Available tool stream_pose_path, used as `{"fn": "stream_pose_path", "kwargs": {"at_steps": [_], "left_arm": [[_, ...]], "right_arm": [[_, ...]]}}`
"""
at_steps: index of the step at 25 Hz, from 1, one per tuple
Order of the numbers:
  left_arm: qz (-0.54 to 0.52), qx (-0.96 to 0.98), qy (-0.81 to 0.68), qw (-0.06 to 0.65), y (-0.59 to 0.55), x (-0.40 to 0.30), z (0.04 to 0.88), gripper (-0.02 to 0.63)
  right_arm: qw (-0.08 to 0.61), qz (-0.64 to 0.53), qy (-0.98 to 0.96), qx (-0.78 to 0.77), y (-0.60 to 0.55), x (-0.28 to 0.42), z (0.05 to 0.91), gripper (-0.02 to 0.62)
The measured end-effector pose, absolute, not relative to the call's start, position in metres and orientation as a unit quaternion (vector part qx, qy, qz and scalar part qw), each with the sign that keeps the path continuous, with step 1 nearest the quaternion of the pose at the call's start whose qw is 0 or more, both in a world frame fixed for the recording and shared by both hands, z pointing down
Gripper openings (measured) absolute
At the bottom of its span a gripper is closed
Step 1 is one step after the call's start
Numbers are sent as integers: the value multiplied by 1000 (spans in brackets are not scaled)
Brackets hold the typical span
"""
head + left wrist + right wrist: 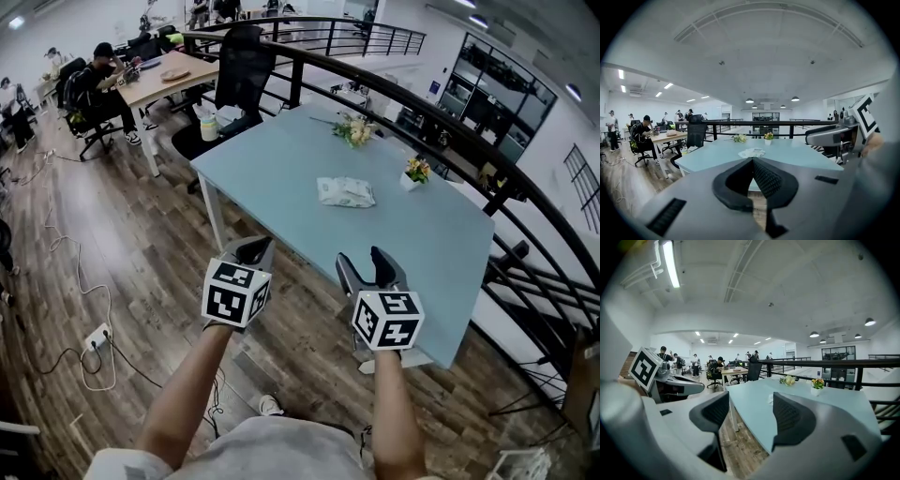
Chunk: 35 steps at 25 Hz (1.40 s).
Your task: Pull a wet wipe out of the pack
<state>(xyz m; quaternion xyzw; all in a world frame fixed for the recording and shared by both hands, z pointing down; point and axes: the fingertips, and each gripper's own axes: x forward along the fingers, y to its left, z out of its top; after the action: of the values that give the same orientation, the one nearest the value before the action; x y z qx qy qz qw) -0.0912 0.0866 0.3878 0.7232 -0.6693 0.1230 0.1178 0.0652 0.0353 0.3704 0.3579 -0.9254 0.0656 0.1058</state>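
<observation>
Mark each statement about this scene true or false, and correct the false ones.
1. The pack lies on the table. True.
2. The right gripper grips the pack. False: its jaws stand apart and empty, and the pack lies well ahead of it.
3. The left gripper has its jaws together. True.
4. The flower pot stands on the floor. False: it stands on the table.
</observation>
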Motion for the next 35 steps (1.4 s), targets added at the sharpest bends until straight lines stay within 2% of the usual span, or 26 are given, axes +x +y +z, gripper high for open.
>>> {"fn": "stream_pose_path", "kwargs": {"at_steps": [17,35], "left_arm": [[136,729,-661,115,67,-106,401,-6],[148,738,-649,110,-35,-115,409,-6]], "right_arm": [[103,69,-922,367,10,48,379,275],[103,73,-919,372,-88,34,388,275]]}}
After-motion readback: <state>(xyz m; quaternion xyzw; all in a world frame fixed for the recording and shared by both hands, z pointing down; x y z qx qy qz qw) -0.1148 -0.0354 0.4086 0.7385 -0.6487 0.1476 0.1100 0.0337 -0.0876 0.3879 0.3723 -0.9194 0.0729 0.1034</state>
